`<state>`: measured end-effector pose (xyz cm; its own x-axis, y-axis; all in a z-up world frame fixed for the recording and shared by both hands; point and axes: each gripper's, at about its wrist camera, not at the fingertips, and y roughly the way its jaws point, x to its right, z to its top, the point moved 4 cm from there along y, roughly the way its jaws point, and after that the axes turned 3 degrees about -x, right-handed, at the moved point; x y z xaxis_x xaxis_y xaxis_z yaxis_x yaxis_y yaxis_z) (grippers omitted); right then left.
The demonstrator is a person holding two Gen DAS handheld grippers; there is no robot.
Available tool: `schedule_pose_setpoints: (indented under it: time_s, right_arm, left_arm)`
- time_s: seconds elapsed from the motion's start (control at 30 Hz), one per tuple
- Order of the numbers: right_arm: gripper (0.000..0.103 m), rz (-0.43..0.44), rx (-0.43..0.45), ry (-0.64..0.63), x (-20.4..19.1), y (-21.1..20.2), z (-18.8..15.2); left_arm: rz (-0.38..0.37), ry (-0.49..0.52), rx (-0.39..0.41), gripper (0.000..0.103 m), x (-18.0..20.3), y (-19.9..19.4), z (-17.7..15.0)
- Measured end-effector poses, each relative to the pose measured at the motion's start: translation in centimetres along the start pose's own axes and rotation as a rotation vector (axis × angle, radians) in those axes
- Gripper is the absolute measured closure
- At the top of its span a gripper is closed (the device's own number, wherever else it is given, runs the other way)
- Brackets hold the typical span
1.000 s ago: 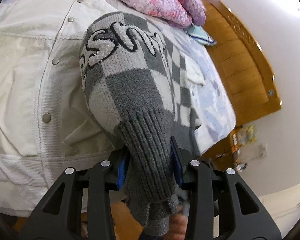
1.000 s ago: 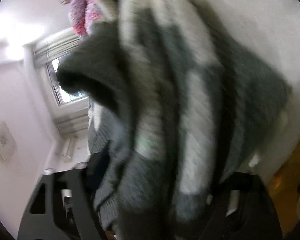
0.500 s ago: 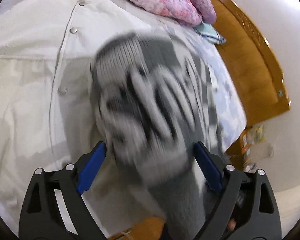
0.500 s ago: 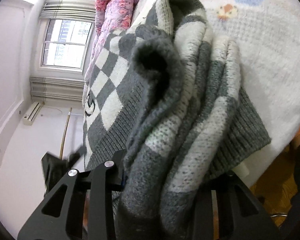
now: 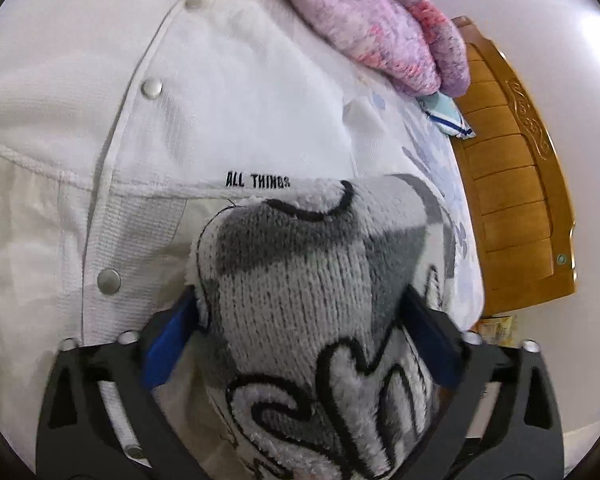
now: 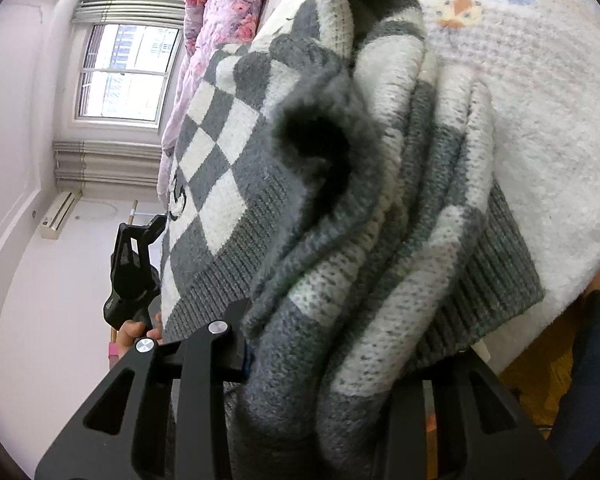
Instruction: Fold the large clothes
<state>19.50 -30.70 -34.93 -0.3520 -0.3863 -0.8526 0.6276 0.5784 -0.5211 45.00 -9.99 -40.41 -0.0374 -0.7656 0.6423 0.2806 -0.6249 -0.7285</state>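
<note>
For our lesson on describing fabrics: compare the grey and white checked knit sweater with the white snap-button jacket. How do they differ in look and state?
1. The grey and white checked knit sweater is thick, fuzzy and two-toned; the white snap-button jacket is thinner, finely ribbed and plain white.
2. The sweater is bunched between gripper fingers; the jacket lies spread flat.
3. The sweater carries large outlined letters; the jacket has small black embroidered words and metal snaps.

Both are on the bed.

Sweater (image 6: 340, 208) is chunky ribbed knit, grey and cream, with fuzzy lettering. White jacket (image 5: 204, 92) looks like fine corduroy with dull metal snaps (image 5: 152, 89). Headboard (image 5: 516, 208) is glossy varnished wood, and both grippers are matt black plastic.
</note>
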Motion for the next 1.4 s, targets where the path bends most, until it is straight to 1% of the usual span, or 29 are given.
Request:
schedule_pose_setpoints:
  time_s: [0.07,0.13,0.2,0.23,0.27,0.3,0.37,0.43,0.47,0.57,0.7,0.8,0.83,0.87,0.9,0.97,1.0,1.07,1.1,1.13,1.17,1.2,1.23,1.27,1.3,1.33,1.37,1.4]
  right_arm:
    - [0.072,-0.035,0.007,-0.045,-1.0,-0.2,0.3]
    - [0.072,-0.073,0.033,-0.108,-2.6,-0.4,0.4]
    - [0.073,-0.132,0.075,-0.200,-4.2,-1.3,1.0]
    - [0.073,-0.146,0.094,-0.236,-4.8,-1.8,1.5]
    - [0.073,-0.156,0.103,-0.256,-5.2,-2.1,1.9]
    - [0.073,-0.172,0.115,-0.278,-5.7,-2.5,2.5]
    - [0.073,-0.200,0.155,-0.332,-6.6,-3.7,4.0]
    - [0.073,-0.241,0.203,-0.409,-8.0,-5.2,5.6]
    - [0.073,-0.249,0.219,-0.431,-8.3,-5.8,6.2]
    - [0.074,-0.262,0.277,-0.471,-9.0,-8.2,9.1]
    - [0.074,-0.292,0.379,-0.528,-9.1,-12.2,13.3]
    - [0.074,-0.308,0.465,-0.548,-8.1,-15.1,16.7]
    - [0.074,-0.312,0.485,-0.541,-7.7,-15.7,17.7]
    - [0.074,-0.315,0.511,-0.516,-6.8,-16.5,19.2]
    - [0.073,-0.318,0.522,-0.497,-5.6,-17.2,19.9]
    - [0.073,-0.337,0.541,-0.471,-3.8,-17.3,21.2]
    - [0.073,-0.353,0.545,-0.454,-2.6,-17.1,21.7]
    - [0.073,-0.358,0.521,-0.378,0.4,-16.3,22.6]
    - [0.073,-0.363,0.502,-0.348,2.0,-15.7,22.7]
    - [0.073,-0.368,0.475,-0.304,3.8,-14.5,22.6]
    - [0.073,-0.370,0.457,-0.278,4.9,-14.0,22.4]
    - [0.073,-0.359,0.431,-0.229,6.5,-13.0,22.1]
    - [0.072,-0.353,0.420,-0.203,7.2,-12.7,21.9]
    - [0.072,-0.358,0.404,-0.170,8.3,-12.2,21.7]
    - [0.070,-0.358,0.385,-0.136,9.2,-11.4,21.5]
    - [0.069,-0.343,0.381,-0.099,9.8,-11.1,21.5]
    - [0.066,-0.330,0.382,-0.066,10.1,-11.4,21.5]
    - [0.061,-0.316,0.379,-0.027,10.5,-11.4,21.7]
  left_arm:
    - [0.009,0.035,0.047,0.022,0.3,-0.6,-0.8]
    - [0.033,0.078,0.085,0.026,0.8,-1.4,-1.8]
    - [0.026,0.093,0.119,0.028,1.5,-1.9,-2.7]
    - [0.022,0.102,0.135,0.029,1.8,-2.1,-3.0]
    - [0.011,0.106,0.154,0.030,2.2,-2.2,-3.5]
    - [-0.015,0.103,0.165,0.030,2.6,-2.3,-3.8]
    - [-0.052,0.104,0.184,0.031,3.5,-2.3,-4.5]
    - [-0.086,0.113,0.204,0.031,5.1,-2.0,-5.0]
    - [-0.115,0.119,0.207,0.031,6.4,-1.6,-5.2]
    - [-0.168,0.138,0.215,0.031,10.0,-0.2,-5.2]
    - [-0.251,0.186,0.212,0.031,17.1,2.8,-4.4]
    - [-0.310,0.221,0.191,0.031,22.3,5.6,-3.3]
    - [-0.325,0.232,0.179,0.031,23.7,6.7,-2.9]
    - [-0.342,0.242,0.162,0.031,25.2,8.1,-2.6]
    - [-0.348,0.256,0.139,0.031,26.6,9.8,-2.4]
    - [-0.347,0.278,0.102,0.031,28.1,12.8,-2.4]
    - [-0.328,0.287,0.072,0.032,28.4,14.8,-2.7]
    - [-0.284,0.292,0.021,0.031,28.2,17.7,-3.5]
    - [-0.239,0.295,-0.016,0.031,27.5,19.6,-3.9]
    - [-0.210,0.288,-0.044,0.031,26.8,20.8,-4.2]
    - [-0.182,0.268,-0.079,0.030,25.5,22.1,-4.6]
    - [-0.170,0.256,-0.092,0.028,24.4,22.9,-5.0]
    - [-0.181,0.251,-0.092,0.024,23.7,23.1,-5.1]
    - [-0.194,0.254,-0.090,0.022,23.3,23.1,-5.2]
    - [-0.186,0.265,-0.087,0.021,23.3,23.0,-5.3]
    - [-0.154,0.296,-0.081,0.017,23.5,22.9,-5.4]
    - [-0.132,0.311,-0.078,0.010,23.5,22.8,-5.4]
    - [-0.111,0.314,-0.087,0.009,23.5,23.0,-5.4]
